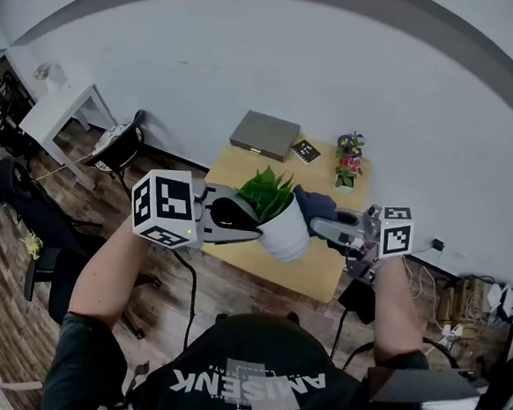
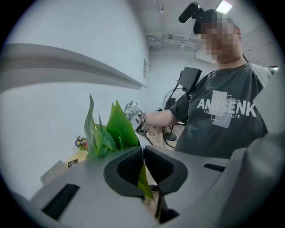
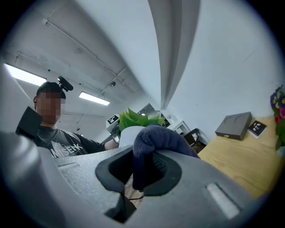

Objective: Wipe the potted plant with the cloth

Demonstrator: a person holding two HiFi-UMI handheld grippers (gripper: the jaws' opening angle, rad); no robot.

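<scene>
The potted plant, green leaves (image 1: 266, 192) in a white pot (image 1: 287, 235), hangs above the front of the wooden table (image 1: 322, 271). My left gripper (image 1: 253, 222) is shut on it at the rim. In the left gripper view a leaf (image 2: 111, 131) runs down between the shut jaws (image 2: 142, 153). My right gripper (image 1: 319, 222) is shut on a dark blue cloth (image 1: 314, 202), which sits against the pot's right side. In the right gripper view the cloth (image 3: 158, 138) bulges out of the gripper (image 3: 144, 162), with the pot (image 3: 128, 133) just behind it.
At the back of the table lie a grey flat box (image 1: 264, 135) and a small black card (image 1: 305, 150), with a little pot of flowers (image 1: 348, 158) beside them. A chair (image 1: 120, 145) and a white desk (image 1: 56, 109) stand to the left. Cables (image 1: 446, 330) lie on the floor at right.
</scene>
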